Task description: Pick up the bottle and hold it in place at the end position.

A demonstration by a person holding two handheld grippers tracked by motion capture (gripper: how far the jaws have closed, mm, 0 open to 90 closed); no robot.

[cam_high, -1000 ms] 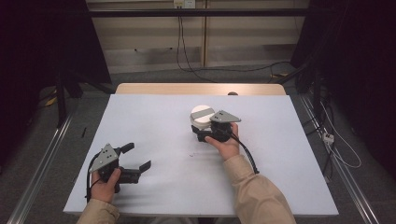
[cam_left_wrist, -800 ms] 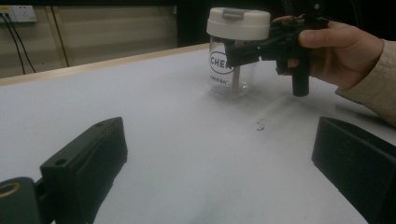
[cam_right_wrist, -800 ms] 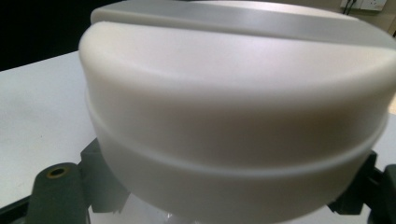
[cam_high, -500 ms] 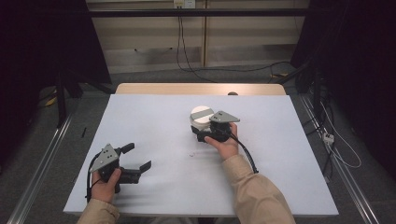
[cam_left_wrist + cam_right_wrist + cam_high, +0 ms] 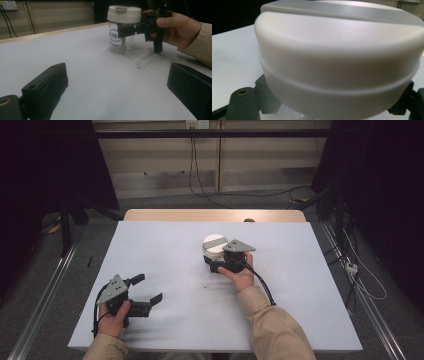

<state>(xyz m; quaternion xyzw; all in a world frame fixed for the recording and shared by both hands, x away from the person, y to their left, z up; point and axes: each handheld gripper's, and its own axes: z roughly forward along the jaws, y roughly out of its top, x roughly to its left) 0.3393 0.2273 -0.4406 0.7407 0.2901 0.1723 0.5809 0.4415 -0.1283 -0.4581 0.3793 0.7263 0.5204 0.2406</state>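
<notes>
A clear jar [image 5: 212, 251] with a white lid [image 5: 214, 242] stands upright near the middle of the white table [image 5: 290, 310]. My right gripper [image 5: 212, 257] is shut on the jar, with one jaw on each side of the glass just under the lid. In the left gripper view the jar [image 5: 122, 40] carries dark lettering and the right gripper [image 5: 128, 29] clamps it. The lid [image 5: 337, 57] looms close in the right gripper view. My left gripper [image 5: 148, 289] rests open at the front left, jaws wide apart [image 5: 117, 85], holding nothing.
A small dark speck [image 5: 205, 285] lies on the table in front of the jar. The table's far edge is a wooden strip [image 5: 215, 215]. Cables [image 5: 360, 280] run over the floor at the right, and metal rails flank the table.
</notes>
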